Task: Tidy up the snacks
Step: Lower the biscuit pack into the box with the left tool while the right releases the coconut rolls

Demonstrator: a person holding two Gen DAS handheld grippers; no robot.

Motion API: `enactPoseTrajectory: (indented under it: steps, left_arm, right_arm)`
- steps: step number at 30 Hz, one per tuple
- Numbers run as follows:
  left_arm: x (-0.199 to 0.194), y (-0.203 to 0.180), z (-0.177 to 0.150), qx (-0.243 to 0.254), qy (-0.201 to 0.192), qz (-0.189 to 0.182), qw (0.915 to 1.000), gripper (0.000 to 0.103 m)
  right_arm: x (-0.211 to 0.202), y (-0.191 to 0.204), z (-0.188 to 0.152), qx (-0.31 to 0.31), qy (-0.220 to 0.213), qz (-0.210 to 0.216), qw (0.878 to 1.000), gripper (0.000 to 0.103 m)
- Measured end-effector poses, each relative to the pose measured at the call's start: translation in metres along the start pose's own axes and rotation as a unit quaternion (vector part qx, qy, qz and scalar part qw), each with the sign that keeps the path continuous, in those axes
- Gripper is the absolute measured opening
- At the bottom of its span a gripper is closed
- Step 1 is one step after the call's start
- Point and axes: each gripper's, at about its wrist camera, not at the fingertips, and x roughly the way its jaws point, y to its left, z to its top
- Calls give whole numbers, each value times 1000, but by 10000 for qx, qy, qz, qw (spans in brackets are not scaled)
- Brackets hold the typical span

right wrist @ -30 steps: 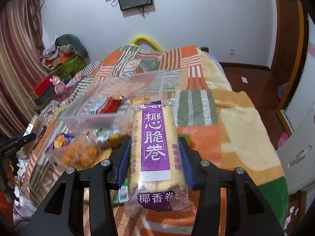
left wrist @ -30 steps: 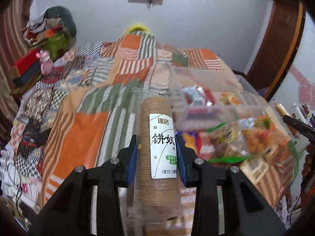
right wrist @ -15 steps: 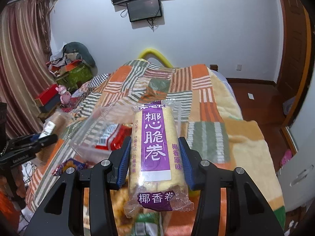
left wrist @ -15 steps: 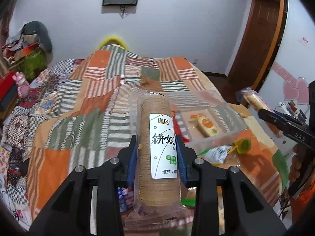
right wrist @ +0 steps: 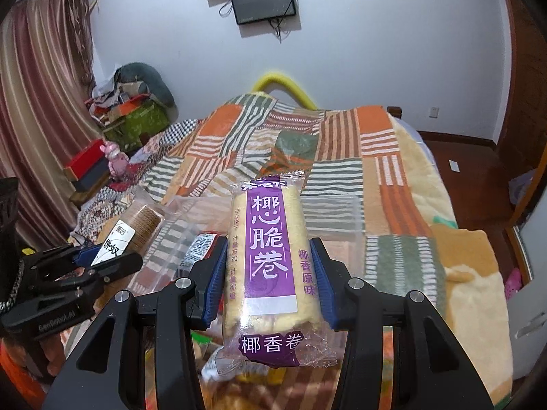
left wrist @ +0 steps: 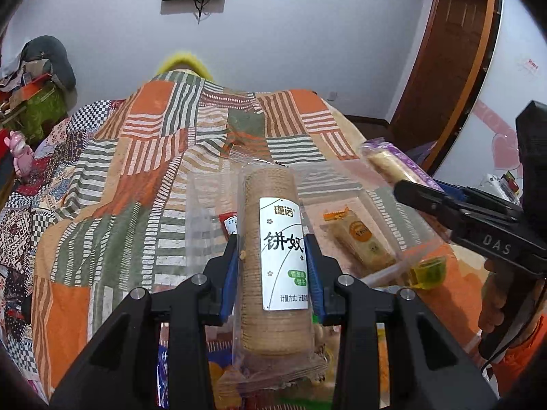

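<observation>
My left gripper [left wrist: 271,270] is shut on a clear sleeve of brown round biscuits [left wrist: 273,259] with a white label. My right gripper [right wrist: 270,273] is shut on a purple-labelled pack of coconut rolls [right wrist: 270,256]. Both packs hang above a clear plastic bin [left wrist: 205,205] on the bed. The bin holds a yellow-orange wrapped snack [left wrist: 359,239] and a red packet [left wrist: 227,222]. The right gripper with its pack shows at the right of the left wrist view [left wrist: 403,174]; the left gripper with the biscuits shows at the left of the right wrist view [right wrist: 112,253].
A patchwork quilt [left wrist: 136,171] covers the bed. Loose snack bags lie below the grippers [left wrist: 427,270]. A cluttered heap [right wrist: 133,109] and a red box [right wrist: 85,164] stand by the curtain at the left. A wooden door [left wrist: 444,51] is at the right.
Both grippers have risen and moved forward over the clear bin, still holding their packs. The two grippers have come closer together.
</observation>
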Motion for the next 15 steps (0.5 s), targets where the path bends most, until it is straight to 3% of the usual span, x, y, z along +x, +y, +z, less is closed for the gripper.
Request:
enactPoseTrajectory:
  steps: [7,10,15]
  left_arm:
    - [30,5,6,25,217,87,9997,35]
    - [36,4,8,38,239,85,9997,23]
    - [39,3,11,43,262,64,9996,22]
  right_arm:
    - [28,0,-2,-30,405,69,9992,43]
    - [36,-1,-5,-22,584,103,9982,43]
    - [43,1,-10,-157,774,53,9969,43]
